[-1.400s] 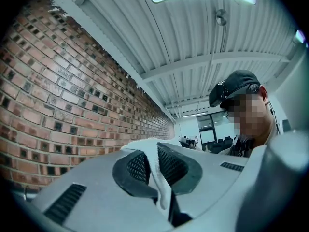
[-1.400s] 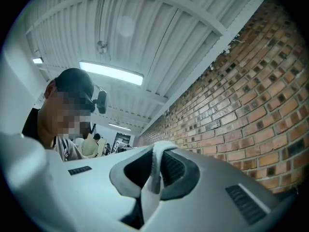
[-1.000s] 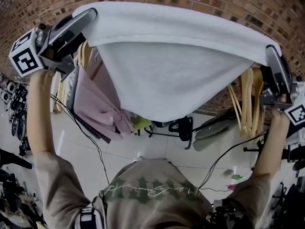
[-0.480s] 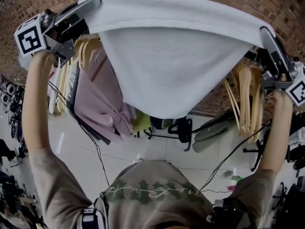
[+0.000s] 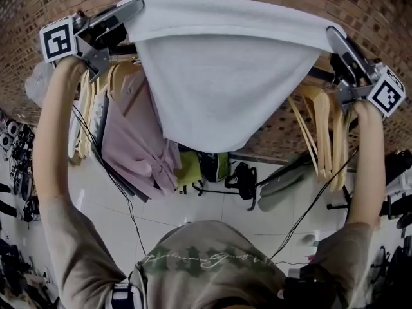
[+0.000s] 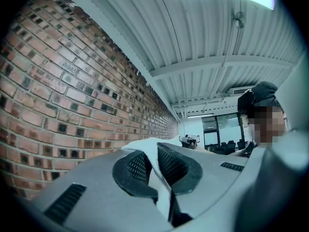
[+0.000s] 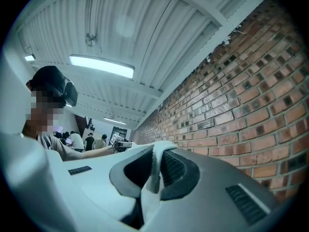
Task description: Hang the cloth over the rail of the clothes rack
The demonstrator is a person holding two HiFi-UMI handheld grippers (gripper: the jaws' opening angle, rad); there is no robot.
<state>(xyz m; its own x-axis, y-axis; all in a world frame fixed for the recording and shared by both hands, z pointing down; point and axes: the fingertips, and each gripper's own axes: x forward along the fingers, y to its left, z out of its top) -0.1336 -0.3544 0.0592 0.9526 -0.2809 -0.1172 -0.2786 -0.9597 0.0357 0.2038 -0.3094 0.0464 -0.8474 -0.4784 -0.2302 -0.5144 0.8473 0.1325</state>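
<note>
Left claw [image 5: 136,6] and right claw [image 5: 333,35] each clamped on a top corner of the cloth [image 5: 212,76] — stretched parallel to the rail [image 5: 318,74], top edge above it, rail on the wall side — neither hand nearer.

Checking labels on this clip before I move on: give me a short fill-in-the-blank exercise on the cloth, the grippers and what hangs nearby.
1. The cloth stretched between the grippers is ____ in colour.
2. Counting the left gripper and the right gripper, ____ grippers are shut on the cloth.
3. The wall behind the cloth is built of ____.
4. The garment hanging below the left gripper is ____ in colour.
Missing words: white; two; brick; pink.
</note>
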